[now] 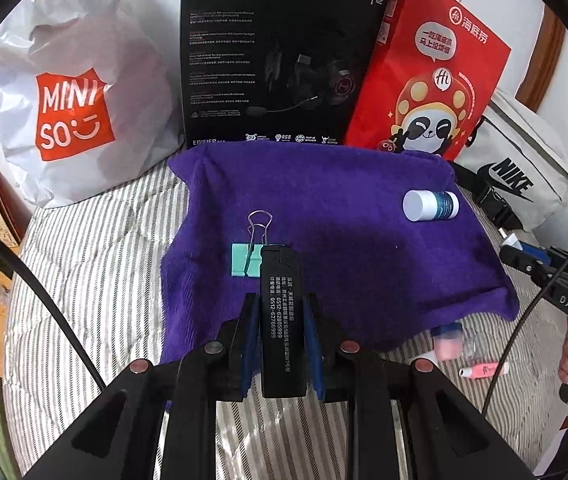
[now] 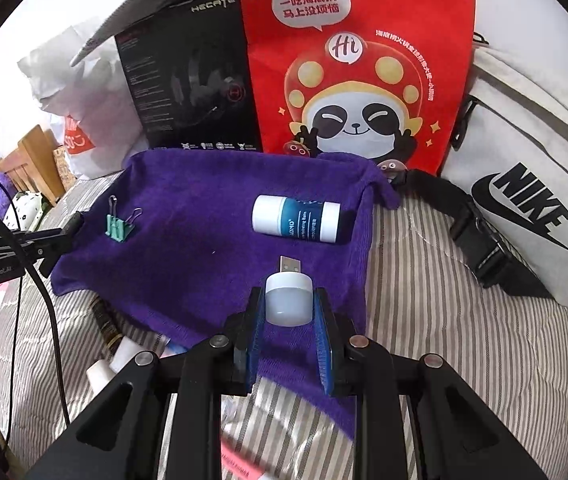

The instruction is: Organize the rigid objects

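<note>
My left gripper point(image 1: 282, 304) is shut on a black lighter point(image 1: 281, 320) with white print, held over the near part of a purple towel point(image 1: 344, 220). Just beyond the lighter's tip a teal binder clip point(image 1: 246, 260) lies on the towel. A white and blue bottle point(image 1: 430, 205) lies on its side at the towel's far right. My right gripper point(image 2: 289, 300) is shut on a small white USB lamp point(image 2: 287, 294), plug pointing forward, above the towel's point(image 2: 204, 240) near right edge. The bottle point(image 2: 296, 220) and clip point(image 2: 118, 226) show there too.
Along the back stand a white MINISO bag point(image 1: 72, 112), a black headset box point(image 1: 276, 60) and a red panda bag point(image 1: 432, 80); a white Nike bag point(image 2: 532, 200) lies right. Pink items point(image 1: 484, 370) rest on the striped bedding point(image 1: 104, 260). A wooden bed frame point(image 2: 32, 160) is at left.
</note>
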`<state>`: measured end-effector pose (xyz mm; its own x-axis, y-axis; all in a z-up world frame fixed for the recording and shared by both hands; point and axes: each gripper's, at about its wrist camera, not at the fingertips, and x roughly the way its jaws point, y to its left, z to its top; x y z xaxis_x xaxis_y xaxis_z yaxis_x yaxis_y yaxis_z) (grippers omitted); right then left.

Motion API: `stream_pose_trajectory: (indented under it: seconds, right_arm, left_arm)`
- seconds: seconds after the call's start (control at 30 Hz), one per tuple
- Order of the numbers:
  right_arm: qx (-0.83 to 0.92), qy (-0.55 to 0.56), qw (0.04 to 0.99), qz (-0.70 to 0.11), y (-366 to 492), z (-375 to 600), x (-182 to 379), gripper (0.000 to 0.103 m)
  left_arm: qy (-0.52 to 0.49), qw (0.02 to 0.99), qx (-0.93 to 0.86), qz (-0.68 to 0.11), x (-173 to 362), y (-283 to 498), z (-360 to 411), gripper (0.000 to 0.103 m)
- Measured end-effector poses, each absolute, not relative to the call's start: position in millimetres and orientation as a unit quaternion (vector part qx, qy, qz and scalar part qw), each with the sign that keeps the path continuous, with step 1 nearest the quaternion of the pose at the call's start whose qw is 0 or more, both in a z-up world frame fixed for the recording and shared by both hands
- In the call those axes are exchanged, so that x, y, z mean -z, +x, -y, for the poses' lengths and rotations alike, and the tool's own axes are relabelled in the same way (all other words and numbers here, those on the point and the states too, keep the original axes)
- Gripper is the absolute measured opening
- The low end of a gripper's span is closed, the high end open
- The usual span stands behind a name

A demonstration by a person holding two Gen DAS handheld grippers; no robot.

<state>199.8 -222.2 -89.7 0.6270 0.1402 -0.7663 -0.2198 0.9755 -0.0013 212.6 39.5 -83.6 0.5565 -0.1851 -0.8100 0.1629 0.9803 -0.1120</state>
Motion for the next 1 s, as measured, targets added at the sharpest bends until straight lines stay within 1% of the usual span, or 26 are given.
stream_pose_trajectory:
  seconds: [0.53,1.0]
  right_arm:
    - [-0.093,-0.044,0.892,-0.441,239,220,116,0.024]
    - [-0.093,-0.052,0.879,-0.465,256,214,139,0.024]
  left_arm:
    - [-0.003,0.872,0.122,-0.474,101,249,-23,0.021]
    - [0.012,0.853,0.133,-0.504,133,269,-7,0.021]
